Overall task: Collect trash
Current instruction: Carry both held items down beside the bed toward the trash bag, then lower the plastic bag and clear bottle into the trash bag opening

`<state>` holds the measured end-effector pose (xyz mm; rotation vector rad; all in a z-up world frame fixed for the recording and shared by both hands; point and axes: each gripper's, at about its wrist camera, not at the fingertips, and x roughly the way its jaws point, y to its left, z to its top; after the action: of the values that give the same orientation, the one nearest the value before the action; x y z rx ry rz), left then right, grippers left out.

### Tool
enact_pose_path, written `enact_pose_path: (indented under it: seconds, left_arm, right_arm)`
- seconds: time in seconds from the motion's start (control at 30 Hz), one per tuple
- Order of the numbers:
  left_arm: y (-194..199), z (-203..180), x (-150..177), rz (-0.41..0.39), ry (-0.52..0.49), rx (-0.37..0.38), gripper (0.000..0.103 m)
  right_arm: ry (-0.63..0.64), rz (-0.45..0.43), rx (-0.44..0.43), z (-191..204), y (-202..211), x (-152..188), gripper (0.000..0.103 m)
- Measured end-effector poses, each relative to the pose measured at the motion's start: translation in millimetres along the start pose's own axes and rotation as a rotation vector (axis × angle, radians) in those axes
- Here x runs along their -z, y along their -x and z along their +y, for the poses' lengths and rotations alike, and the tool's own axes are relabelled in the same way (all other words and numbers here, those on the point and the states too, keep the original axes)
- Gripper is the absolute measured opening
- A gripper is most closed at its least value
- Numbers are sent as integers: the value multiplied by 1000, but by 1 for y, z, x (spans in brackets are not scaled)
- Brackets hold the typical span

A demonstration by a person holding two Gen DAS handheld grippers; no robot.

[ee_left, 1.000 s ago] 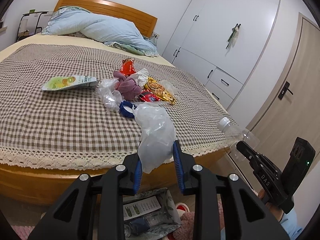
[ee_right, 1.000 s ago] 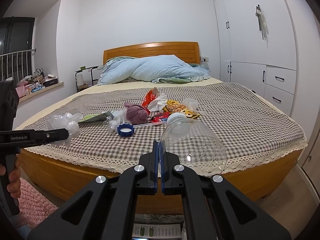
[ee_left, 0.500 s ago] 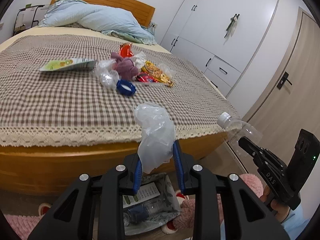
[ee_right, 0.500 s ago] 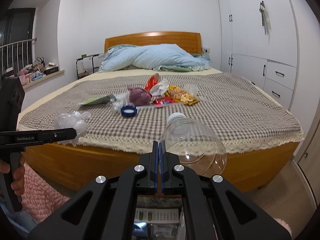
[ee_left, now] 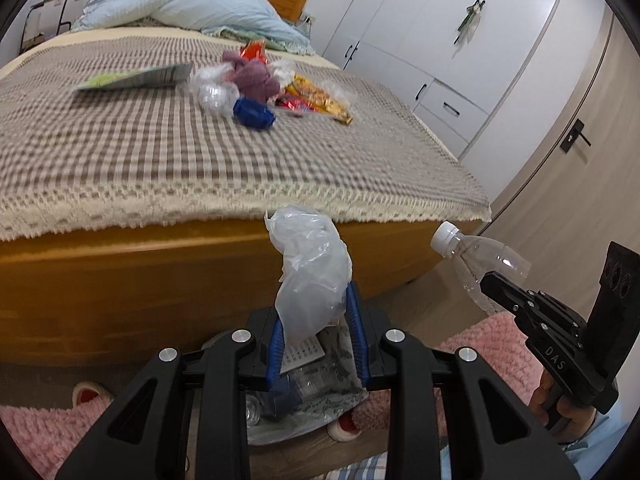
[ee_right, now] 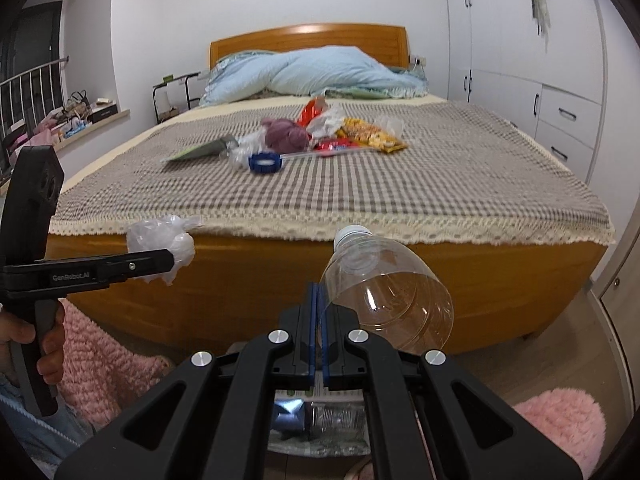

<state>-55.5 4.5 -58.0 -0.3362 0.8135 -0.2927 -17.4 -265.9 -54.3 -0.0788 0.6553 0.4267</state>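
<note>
Drop-off step: left gripper (ee_left: pixel 316 334) pinches a plastic bag (ee_left: pixel 310 276), right gripper (ee_right: pixel 319 334) is clamped on an empty bottle (ee_right: pixel 390 292); both above the floor bin (ee_left: pixel 320 404). Next: line up over the bin & let go. More trash on the bed (ee_right: pixel 360 184).

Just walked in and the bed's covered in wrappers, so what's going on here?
A person is clearing trash off the bed with a gripper in each hand. The left gripper is shut on a crumpled plastic bag; the right gripper pinches an empty clear bottle. Both hang in front of the bed's foot, above a trash bin on the floor. Wrappers, a blue ring and a purple cloth are on the bed.
</note>
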Motion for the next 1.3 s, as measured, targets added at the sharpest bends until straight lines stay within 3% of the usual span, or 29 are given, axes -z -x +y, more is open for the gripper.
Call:
enact_pose_path:
  seconds: [1.3]
  left_arm:
    - [-89,48,51,280,62,-82,26]
  right_arm:
    - [16,401,-6,5,-82,59,2]
